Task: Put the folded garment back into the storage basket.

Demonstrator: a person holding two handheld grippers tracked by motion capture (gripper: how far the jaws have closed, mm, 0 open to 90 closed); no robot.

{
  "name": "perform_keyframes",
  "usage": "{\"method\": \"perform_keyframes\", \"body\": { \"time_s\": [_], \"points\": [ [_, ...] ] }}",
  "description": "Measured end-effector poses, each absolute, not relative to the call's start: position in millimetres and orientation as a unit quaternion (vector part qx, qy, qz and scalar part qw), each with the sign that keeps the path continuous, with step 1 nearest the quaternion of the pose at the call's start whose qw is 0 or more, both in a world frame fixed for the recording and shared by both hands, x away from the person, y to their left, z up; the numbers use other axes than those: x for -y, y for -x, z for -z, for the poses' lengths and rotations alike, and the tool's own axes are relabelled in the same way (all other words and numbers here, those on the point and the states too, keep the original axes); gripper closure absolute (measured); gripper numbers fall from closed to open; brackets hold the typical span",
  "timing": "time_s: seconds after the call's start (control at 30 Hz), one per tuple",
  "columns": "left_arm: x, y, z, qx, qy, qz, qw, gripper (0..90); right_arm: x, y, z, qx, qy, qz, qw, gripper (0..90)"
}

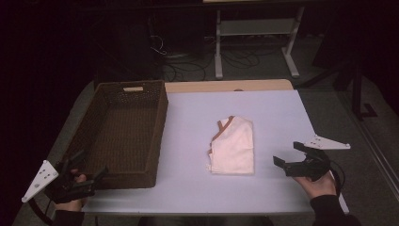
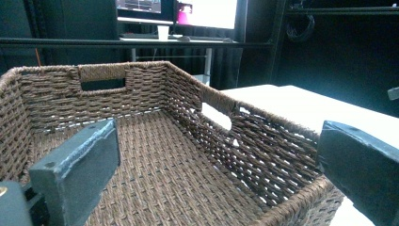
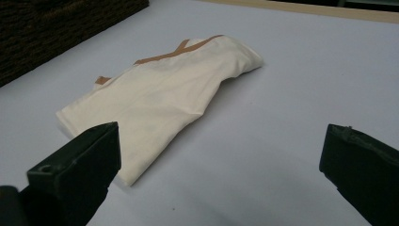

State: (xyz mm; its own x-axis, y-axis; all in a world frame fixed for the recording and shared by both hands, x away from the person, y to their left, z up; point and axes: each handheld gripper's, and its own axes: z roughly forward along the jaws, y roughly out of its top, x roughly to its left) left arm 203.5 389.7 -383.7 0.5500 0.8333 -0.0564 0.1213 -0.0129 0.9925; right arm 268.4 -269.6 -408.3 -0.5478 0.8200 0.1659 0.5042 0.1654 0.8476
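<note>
You are holding a gripper in each hand at a table (image 1: 277, 108) with a pale lilac top. A folded cream cloth (image 1: 234, 146) with an orange-brown trim lies flat near the middle of the table, well apart from a brown woven basket (image 1: 161, 136) that stands at the table's left side. Your right gripper (image 1: 292, 157) sits near the table's front right corner, just right of the cloth, pointing toward it. Its jaws are spread wide and nothing is between them; in the right gripper view the cloth (image 3: 160, 99) lies ahead, closer to the left jaw. Your left gripper (image 1: 87, 169) is at the basket's near left corner, jaws also spread wide and holding nothing. In the left gripper view they look into the basket (image 2: 263, 136).
</note>
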Motion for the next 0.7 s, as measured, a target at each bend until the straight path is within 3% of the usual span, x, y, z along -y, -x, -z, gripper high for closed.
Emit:
{"method": "perform_keyframes", "body": {
  "time_s": [0.7],
  "points": [
    [-389.8,-203.6,383.9,-0.370,-0.646,-0.297,0.598,0.0,270.5,-267.7,406.1,-0.744,-0.443,-0.472,0.166,0.0]
  ]
}}
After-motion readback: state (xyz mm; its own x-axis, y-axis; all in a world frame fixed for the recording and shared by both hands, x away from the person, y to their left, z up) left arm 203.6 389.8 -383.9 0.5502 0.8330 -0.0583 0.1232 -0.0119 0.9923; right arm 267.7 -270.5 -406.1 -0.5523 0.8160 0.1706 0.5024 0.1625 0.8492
